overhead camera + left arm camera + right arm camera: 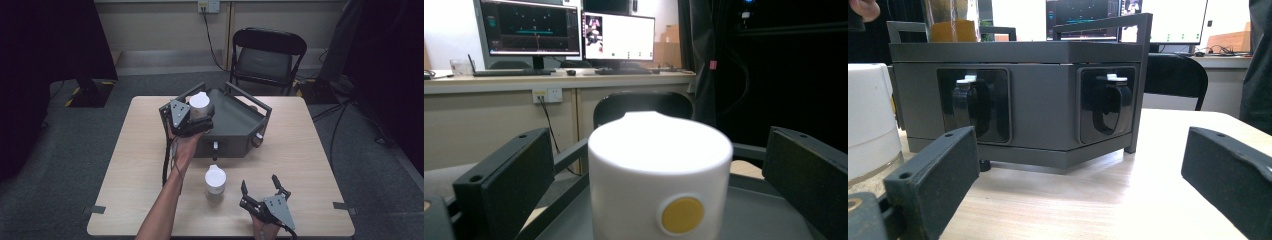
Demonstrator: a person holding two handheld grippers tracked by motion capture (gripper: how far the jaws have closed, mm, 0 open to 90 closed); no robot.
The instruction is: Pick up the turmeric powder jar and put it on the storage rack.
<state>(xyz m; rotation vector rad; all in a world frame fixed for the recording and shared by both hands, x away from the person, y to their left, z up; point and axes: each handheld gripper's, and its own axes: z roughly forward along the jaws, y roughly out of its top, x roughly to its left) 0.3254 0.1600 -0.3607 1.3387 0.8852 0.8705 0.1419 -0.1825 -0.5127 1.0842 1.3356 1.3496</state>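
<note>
A white cylindrical container (201,103) with a yellow round dot (682,214) stands on the top of a grey hexagonal box (235,122) at the table's middle. My left gripper (196,119) is open around it, and its black fingers (509,180) stand clear of the container's sides. A second white container (215,181) stands on the table in front of the box, at the left edge of the right gripper view (868,115). Near the front edge my right gripper (260,189) is open and empty, facing the box front (1023,100).
The box has raised rail handles (248,97) and two black latches (973,105) on its front faces. A black folding chair (265,55) stands behind the wooden table (300,150). Desks with monitors (619,35) lie farther back. Bare tabletop lies left and right of the box.
</note>
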